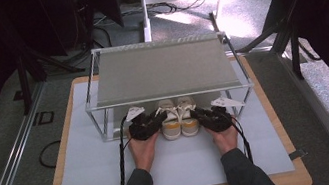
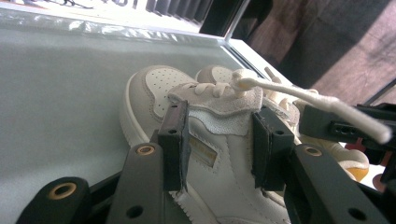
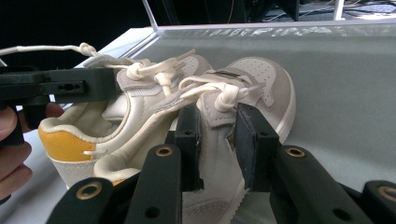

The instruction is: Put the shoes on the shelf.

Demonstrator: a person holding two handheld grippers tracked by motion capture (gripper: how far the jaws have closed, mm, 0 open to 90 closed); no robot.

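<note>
Near the table's 6 o'clock edge, the left gripper (image 1: 149, 122) is clamped on the left shoe (image 2: 210, 140) and the right gripper (image 1: 207, 116) on the right shoe (image 3: 243, 107). The pair stands at the rack's (image 1: 163, 67) front, half under its shelf. It is judged that a placing or removal is in hand; level, even travel is needed. The white mat (image 1: 90, 176) lies below, a dim room towards 12 o'clock.

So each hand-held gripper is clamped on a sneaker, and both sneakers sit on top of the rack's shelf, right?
Not quite. Each hand-held gripper, left and right, does clamp a sneaker, but the high view shows the pair under the rack's shelf, on the white mat.
</note>
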